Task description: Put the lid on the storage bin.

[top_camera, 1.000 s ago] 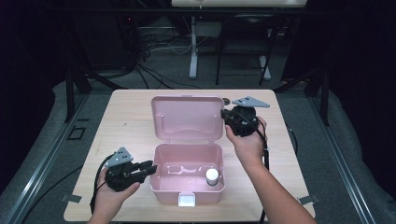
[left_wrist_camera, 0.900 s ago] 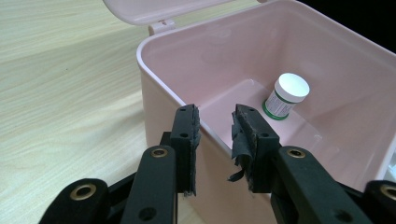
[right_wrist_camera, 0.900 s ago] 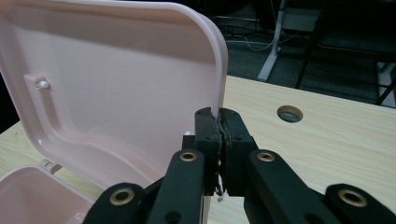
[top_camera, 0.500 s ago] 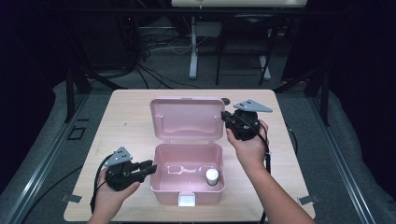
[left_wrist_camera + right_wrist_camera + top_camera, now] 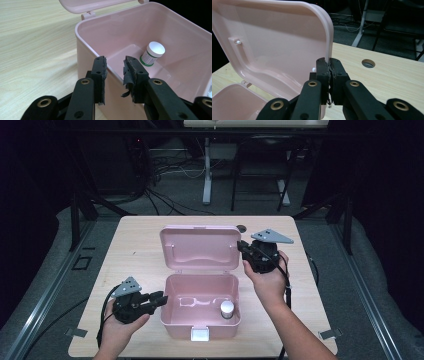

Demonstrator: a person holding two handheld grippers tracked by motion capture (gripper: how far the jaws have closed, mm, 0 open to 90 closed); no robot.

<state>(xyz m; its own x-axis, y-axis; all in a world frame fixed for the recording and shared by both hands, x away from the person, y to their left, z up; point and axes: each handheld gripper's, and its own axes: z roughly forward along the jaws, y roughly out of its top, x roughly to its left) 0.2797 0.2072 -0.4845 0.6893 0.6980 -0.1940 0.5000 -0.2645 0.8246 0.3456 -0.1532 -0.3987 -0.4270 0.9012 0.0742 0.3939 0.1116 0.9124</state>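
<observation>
While the right hand-held gripper (image 5: 329, 72) pinches its raised lid (image 5: 200, 247), the pink box (image 5: 172, 317) holds one white-capped bottle (image 5: 227, 309).

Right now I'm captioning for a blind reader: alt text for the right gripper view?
The right gripper, jaws shut, pinches the edge of the raised lid of a pink box on a wooden table.
</observation>
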